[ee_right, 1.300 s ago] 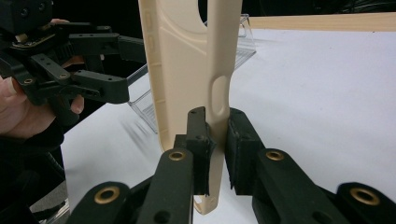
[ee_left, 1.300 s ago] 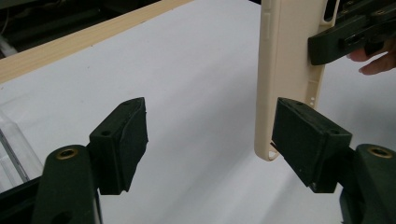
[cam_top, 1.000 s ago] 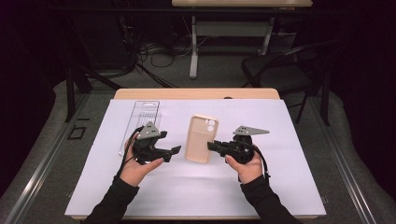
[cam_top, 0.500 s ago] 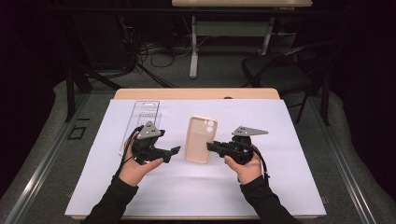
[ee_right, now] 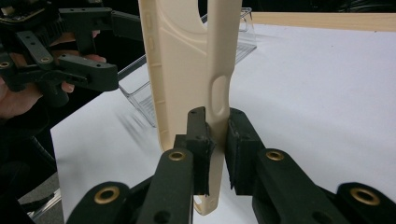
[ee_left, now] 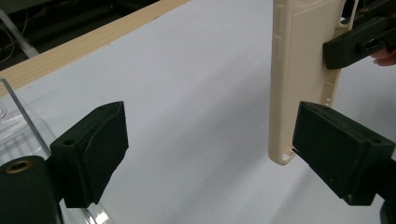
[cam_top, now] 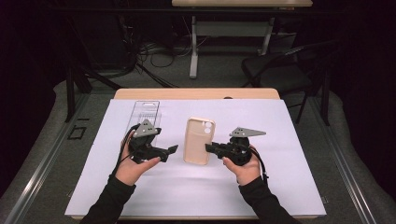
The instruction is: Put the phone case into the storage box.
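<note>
A cream phone case (cam_top: 199, 140) lies lengthwise on the white sheet, camera cut-out at the far end. My right gripper (cam_top: 210, 148) is shut on its right long edge near the near end; in the right gripper view the pads (ee_right: 198, 140) pinch the case's rim (ee_right: 187, 60). My left gripper (cam_top: 169, 153) stands open just left of the case, not touching it. Its jaws have just been opening, with nothing pressed between them (ee_left: 210, 154). In the left gripper view the case (ee_left: 303, 70) is beside the right jaw, a little farther off.
A clear plastic box (cam_top: 144, 114) lies at the back left of the white sheet (cam_top: 280, 186), just behind my left hand. The wooden table edge (cam_top: 196, 93) runs along the far side. Beyond it stand a chair (cam_top: 280, 70) and a desk frame.
The left gripper's jaws stand a little wider than before. The case and the right gripper have not moved.
</note>
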Demonstrator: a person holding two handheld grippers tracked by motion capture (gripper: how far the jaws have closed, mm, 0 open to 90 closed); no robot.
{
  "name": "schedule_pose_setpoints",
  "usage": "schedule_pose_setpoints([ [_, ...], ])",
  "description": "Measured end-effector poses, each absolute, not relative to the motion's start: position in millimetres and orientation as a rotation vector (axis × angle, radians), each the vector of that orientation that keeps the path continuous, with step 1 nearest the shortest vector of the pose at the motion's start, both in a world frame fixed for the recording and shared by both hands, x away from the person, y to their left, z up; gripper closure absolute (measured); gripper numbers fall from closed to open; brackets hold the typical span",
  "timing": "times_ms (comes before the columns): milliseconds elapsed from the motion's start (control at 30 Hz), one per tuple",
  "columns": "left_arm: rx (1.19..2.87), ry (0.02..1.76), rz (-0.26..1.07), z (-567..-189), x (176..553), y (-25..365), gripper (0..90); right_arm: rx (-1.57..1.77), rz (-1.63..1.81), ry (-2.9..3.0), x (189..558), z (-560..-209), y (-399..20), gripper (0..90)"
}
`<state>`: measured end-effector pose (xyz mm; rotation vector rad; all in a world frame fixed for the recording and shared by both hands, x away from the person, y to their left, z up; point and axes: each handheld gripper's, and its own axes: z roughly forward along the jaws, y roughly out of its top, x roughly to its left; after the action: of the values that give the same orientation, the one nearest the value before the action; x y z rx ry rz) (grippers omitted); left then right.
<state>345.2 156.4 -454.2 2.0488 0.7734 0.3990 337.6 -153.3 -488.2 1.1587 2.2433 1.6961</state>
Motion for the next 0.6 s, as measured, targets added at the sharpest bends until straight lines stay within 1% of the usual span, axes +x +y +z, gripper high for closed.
schedule_pose_setpoints([
  [600, 2.075, 0.761, 0.492, -441, 336, 157, 12.1, 1.109, 1.623, 2.283, 327, -486, -136, 81.1],
])
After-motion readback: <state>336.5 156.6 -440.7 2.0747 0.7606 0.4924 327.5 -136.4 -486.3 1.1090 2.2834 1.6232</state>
